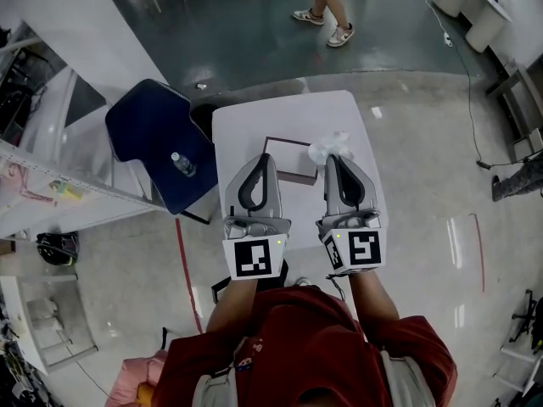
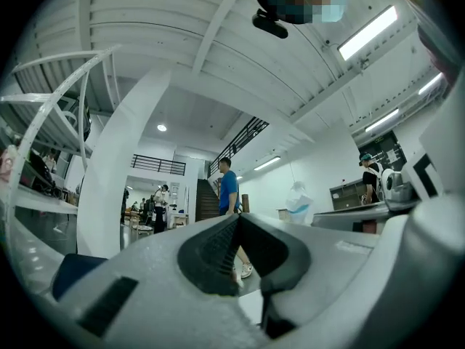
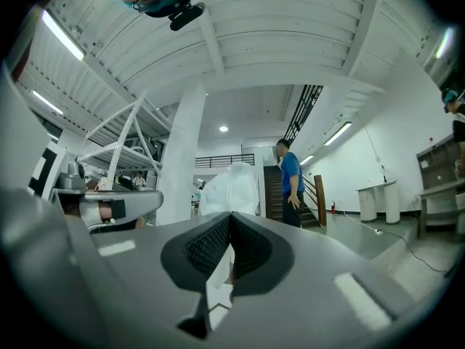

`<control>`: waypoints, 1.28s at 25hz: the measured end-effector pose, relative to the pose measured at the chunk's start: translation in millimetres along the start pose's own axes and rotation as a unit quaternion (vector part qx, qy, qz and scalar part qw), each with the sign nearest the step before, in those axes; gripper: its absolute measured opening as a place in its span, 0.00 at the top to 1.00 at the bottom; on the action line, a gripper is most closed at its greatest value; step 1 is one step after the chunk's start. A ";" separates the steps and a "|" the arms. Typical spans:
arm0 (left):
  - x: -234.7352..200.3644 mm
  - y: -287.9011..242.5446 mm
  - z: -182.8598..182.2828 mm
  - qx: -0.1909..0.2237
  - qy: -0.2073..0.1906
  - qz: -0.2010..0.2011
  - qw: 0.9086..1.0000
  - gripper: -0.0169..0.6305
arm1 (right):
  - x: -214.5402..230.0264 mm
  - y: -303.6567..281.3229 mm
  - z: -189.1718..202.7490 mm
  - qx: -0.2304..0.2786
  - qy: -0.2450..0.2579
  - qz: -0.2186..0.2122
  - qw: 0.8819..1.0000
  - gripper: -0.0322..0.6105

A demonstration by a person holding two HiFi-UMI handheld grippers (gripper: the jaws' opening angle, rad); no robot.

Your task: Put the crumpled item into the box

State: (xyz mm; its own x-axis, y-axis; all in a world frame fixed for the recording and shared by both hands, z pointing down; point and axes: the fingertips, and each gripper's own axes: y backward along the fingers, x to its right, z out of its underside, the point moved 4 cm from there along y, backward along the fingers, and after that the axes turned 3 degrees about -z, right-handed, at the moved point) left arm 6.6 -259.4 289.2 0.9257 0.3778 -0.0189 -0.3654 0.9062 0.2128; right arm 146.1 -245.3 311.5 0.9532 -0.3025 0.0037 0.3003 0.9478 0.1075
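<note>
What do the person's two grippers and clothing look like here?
Both the left gripper and the right gripper have light grey shells with black ribbed pads that curve to a point. Each carries a white cube with a black square marker and a small green light. The person wears a red short-sleeved shirt.

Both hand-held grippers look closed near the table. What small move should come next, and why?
Probably open the right hand-held gripper. Its jaws are together, and the crumpled white item sits just past its tips on the table, beside the box, apparently not gripped.
</note>
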 end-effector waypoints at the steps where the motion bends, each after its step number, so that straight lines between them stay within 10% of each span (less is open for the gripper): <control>1: -2.0 -4.1 2.0 -0.001 -0.005 0.001 1.000 0.97 | -0.6 -6.2 2.9 -0.003 0.000 -0.001 1.000 0.95; 32: -83.9 -77.8 64.4 -0.044 0.025 -0.007 0.999 0.97 | -2.5 -124.9 90.4 -0.107 0.005 -0.008 0.994 0.95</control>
State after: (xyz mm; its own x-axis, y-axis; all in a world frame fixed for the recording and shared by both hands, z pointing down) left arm -36.4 -373.9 337.1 0.9257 0.3713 -0.0715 -0.3610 0.9241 0.1253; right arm 102.9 -372.0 387.9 0.9481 -0.3180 -0.0071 0.3155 0.9429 -0.1065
